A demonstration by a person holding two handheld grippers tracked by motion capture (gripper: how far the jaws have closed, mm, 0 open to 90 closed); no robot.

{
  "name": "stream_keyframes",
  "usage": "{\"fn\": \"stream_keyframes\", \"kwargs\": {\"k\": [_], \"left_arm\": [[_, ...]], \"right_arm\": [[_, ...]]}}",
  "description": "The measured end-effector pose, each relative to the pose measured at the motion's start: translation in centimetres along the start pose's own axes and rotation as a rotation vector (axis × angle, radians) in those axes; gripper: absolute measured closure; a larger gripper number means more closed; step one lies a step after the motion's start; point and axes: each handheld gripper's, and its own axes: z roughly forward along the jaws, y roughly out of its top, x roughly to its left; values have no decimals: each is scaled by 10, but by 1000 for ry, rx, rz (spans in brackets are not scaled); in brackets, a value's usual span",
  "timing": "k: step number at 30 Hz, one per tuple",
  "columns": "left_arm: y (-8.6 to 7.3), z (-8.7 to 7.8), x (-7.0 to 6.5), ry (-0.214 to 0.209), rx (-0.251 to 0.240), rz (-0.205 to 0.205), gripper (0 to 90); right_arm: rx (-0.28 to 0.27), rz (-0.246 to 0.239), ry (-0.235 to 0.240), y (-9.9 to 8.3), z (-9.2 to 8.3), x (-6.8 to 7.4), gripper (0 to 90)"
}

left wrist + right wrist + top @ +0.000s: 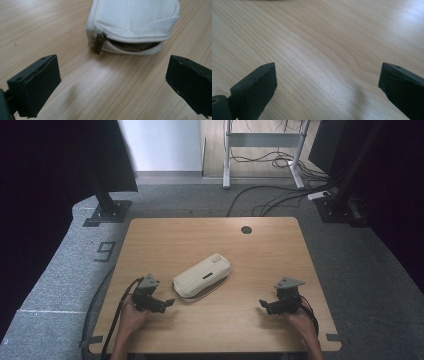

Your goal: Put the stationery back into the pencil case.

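Note:
A cream-white zip pouch [202, 275] lies slantwise on the middle of the wooden table [210, 240]. In the left gripper view the pouch [132, 22] is close ahead, its zip partly undone, with a brass zip pull [99, 43] hanging at its near end. My left gripper [167, 303] rests on the table just left of the pouch, jaws wide open and empty [112, 85]. My right gripper [264, 306] sits near the front right of the table, well apart from the pouch, open over bare wood [327, 87].
A round cable hole [246, 229] lies near the table's far edge. Black stand bases [107, 212] sit on the grey carpet at far left and far right. Cables [280, 195] trail on the floor beyond the table.

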Motion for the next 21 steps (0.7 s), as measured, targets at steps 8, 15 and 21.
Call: {"fn": "stream_keyframes", "kwargs": {"k": [8,15,21], "left_arm": [[-14,13,1,24,51,-6,0],[-15,16,0,54,85,6,0],[-15,16,0,61,86,2,0]], "right_arm": [[30,5,1,-14,9,2,5],[35,22,7,-15,9,2,0],[33,24,4,-16,9,2,0]]}}
